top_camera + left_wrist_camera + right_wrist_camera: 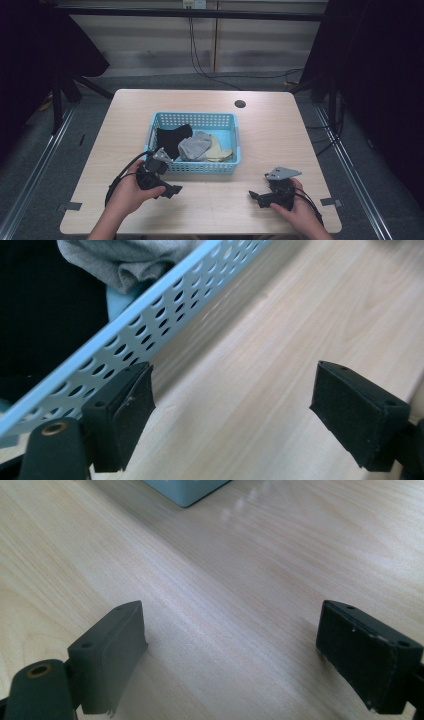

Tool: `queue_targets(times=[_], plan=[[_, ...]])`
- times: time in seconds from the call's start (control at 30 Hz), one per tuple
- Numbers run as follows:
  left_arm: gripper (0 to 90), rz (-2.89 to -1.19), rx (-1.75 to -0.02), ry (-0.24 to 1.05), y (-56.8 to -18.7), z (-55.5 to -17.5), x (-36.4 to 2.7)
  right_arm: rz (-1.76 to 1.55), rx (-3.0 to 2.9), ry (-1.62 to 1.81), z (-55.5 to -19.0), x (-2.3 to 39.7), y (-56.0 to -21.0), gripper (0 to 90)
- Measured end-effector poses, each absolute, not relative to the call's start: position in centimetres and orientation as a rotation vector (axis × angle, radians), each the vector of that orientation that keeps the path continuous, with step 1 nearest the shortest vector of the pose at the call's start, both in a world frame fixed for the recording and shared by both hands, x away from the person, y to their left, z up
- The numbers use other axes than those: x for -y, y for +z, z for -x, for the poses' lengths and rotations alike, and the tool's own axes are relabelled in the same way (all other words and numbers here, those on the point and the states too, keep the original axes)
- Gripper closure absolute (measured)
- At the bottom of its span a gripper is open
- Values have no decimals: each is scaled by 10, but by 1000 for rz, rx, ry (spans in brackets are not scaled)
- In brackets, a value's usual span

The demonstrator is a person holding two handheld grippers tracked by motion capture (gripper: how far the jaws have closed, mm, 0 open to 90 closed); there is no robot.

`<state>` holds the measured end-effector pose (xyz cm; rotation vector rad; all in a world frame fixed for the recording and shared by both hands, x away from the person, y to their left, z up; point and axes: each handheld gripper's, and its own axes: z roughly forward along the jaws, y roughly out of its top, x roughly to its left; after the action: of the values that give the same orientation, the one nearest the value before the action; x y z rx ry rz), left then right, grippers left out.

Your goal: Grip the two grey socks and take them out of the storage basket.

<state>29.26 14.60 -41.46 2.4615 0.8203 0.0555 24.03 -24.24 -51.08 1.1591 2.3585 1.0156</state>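
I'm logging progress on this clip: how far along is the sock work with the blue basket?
Done: nothing visibly; the black sock, grey sock and yellowish sock all lie in the blue basket. In hand: nothing; the left hand-held gripper is open beside the basket's front wall, the right hand-held gripper open over bare table. Left: apparently all handling of the socks.

A pale wooden tabletop (280, 135) has a round cable hole (240, 104) near its far edge. Black cables (200, 65) trail across the grey floor (150, 82) beyond it.
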Motion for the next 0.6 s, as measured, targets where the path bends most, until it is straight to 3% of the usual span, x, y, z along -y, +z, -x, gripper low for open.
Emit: queue_targets(times=[0.27, 0.6], plan=[[181, -2481, -862, 57, -389, -315, -136, -1161, -2365, 1017, -238, 242, -511, 118], [178, -2419, -979, 97, -383, -372, -116, -1153, -2367, 1023, -237, 243, -511, 118]])
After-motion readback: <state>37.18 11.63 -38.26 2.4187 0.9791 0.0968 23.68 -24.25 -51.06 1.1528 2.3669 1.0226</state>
